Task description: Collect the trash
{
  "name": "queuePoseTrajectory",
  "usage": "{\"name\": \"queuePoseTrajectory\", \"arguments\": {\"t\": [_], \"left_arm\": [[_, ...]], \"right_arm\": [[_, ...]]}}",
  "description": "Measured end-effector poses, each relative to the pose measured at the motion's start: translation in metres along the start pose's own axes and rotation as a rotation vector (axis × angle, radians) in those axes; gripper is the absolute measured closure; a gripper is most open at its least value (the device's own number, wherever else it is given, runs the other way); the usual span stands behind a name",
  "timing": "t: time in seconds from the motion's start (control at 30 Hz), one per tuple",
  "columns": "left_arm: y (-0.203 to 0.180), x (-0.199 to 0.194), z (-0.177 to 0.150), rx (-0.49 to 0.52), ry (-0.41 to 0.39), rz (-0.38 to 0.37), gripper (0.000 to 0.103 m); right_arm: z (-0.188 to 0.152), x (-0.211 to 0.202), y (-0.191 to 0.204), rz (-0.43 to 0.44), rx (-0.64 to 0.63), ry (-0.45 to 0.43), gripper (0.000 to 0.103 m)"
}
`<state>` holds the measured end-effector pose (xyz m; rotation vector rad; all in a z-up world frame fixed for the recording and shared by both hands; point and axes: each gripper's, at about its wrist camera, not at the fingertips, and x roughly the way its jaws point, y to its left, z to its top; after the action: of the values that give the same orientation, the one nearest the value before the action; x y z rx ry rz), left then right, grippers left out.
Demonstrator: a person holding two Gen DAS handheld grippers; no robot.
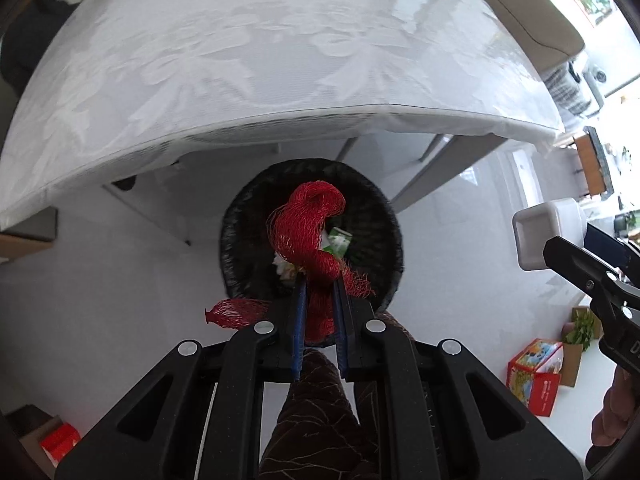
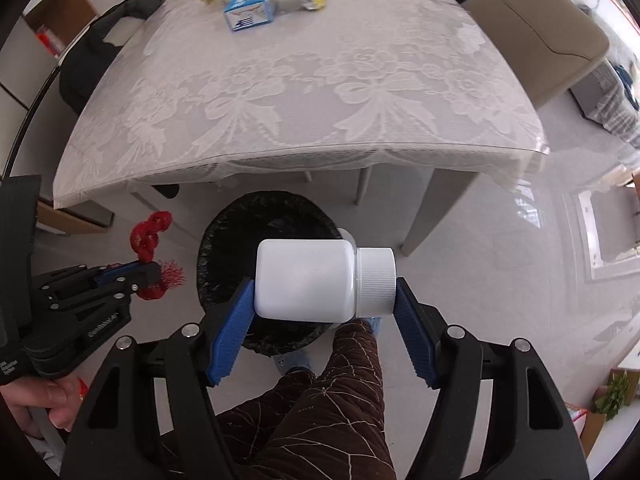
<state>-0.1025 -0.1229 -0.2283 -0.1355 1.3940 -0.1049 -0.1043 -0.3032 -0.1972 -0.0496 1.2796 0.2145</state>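
**Two gripped items poised above the bin**

Left wrist view: the left gripper (image 1: 320,292), nearly closed, pinches a red mesh bag (image 1: 310,228) that trails ahead over the black-lined bin (image 1: 240,240) directly beyond its tips.

Right wrist view: the right gripper (image 2: 325,300) clamps a white bottle (image 2: 306,282) end to end, long axis crosswise, cap rightward, above the bin.

The bin (image 2: 208,248) mouth is left open below; its far rim seems crowded by the surface (image 2: 304,92) edge and table leg (image 2: 424,208)
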Motion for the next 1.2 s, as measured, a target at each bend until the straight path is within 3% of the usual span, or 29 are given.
{"name": "queuePoseTrajectory", "arguments": {"t": [0.23, 0.27, 0.3, 0.33, 0.6, 0.9, 1.2], "left_arm": [[-0.018, 0.007, 0.010, 0.031, 0.000, -0.007, 0.081], [-0.022, 0.008, 0.012, 0.034, -0.003, -0.007, 0.070], [-0.022, 0.007, 0.013, 0.030, -0.010, -0.004, 0.052], [-0.024, 0.005, 0.012, 0.021, -0.019, -0.002, 0.045], [-0.005, -0.005, 0.010, -0.038, -0.067, 0.001, 0.016], [0.036, -0.012, -0.007, -0.105, -0.080, 0.027, 0.006], [0.056, -0.015, -0.018, -0.117, -0.079, 0.028, 0.006]], "right_arm": [[0.001, -0.006, -0.013, -0.016, 0.019, -0.006, 0.037], [0.001, -0.005, -0.013, -0.017, 0.019, -0.005, 0.037], [0.001, -0.004, -0.014, -0.018, 0.018, -0.003, 0.037], [0.002, -0.003, -0.013, -0.018, 0.018, -0.002, 0.037], [0.003, 0.013, 0.000, -0.006, -0.002, 0.023, 0.037], [-0.001, 0.042, 0.030, 0.013, -0.035, 0.076, 0.037], [-0.004, 0.065, 0.048, 0.029, -0.055, 0.099, 0.037]]}}
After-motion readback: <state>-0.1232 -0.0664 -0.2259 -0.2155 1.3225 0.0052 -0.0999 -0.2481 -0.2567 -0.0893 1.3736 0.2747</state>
